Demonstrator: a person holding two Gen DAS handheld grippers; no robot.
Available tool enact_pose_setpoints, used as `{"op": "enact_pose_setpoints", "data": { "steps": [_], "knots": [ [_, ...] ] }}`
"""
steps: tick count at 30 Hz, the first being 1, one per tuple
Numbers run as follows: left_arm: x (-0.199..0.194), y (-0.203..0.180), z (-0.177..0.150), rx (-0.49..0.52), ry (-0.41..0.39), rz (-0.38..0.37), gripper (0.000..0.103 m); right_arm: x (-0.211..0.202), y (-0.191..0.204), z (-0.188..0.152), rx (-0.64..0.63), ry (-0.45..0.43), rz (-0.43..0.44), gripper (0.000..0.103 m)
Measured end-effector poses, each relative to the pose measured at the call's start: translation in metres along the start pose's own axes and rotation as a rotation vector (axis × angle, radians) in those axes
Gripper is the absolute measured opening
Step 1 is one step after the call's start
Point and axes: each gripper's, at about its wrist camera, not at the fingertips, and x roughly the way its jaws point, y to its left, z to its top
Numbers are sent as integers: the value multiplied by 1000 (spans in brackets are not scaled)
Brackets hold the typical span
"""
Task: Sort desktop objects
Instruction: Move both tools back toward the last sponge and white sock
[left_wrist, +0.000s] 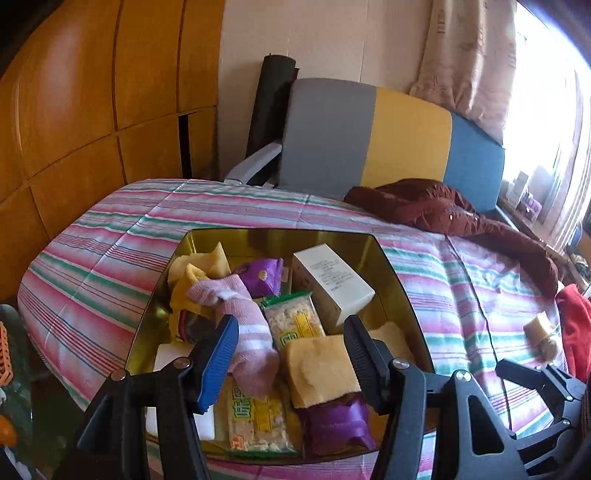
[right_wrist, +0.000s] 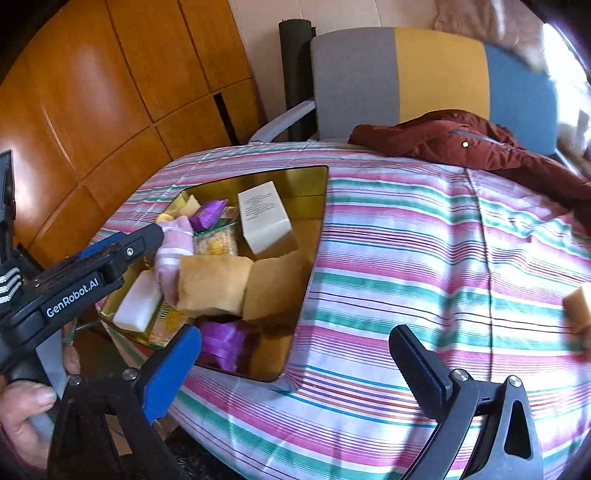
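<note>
A gold tin box (left_wrist: 207, 240) sits on the striped cloth (left_wrist: 110, 258), full of things. Inside lie a pink sock (left_wrist: 251, 332), a yellow cloth (left_wrist: 192, 280), purple snack packets (left_wrist: 262, 277), rice-cracker packets (left_wrist: 291, 317), a white carton (left_wrist: 332, 284) and a yellow sponge (left_wrist: 317, 369). My left gripper (left_wrist: 291, 350) hovers open over the box, above the sock and sponge, its pads touching nothing. My right gripper (right_wrist: 295, 369) stands wide open and empty over the cloth by the box's near right corner (right_wrist: 280, 373). Another yellow sponge (right_wrist: 578, 306) lies far right on the cloth.
A chair (left_wrist: 328, 136) with a grey, yellow and blue back stands behind the table, a maroon jacket (left_wrist: 436, 206) draped over the far right edge. Wooden cabinet doors (left_wrist: 92, 110) fill the left. A red cloth (left_wrist: 576, 332) lies at the right edge. A hand (right_wrist: 22, 406) holds the left gripper's handle.
</note>
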Motion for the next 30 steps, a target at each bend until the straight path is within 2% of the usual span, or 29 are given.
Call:
{"op": "enact_pose_setpoints", "data": {
  "steps": [9, 17, 27, 30],
  "knots": [
    [-4, -12, -3, 40, -3, 66, 60, -14, -10, -2, 1, -52, -66, 103],
    [-8, -24, -4, 75, -4, 70, 60, -24, -31, -6, 33, -65, -108, 103],
    [-8, -52, -4, 130, 2, -11, 60, -45, -96, -16, 152, -65, -229, 103],
    [-6, -63, -4, 155, 3, -10, 60, -54, -117, -19, 188, -62, -277, 103]
  ]
}}
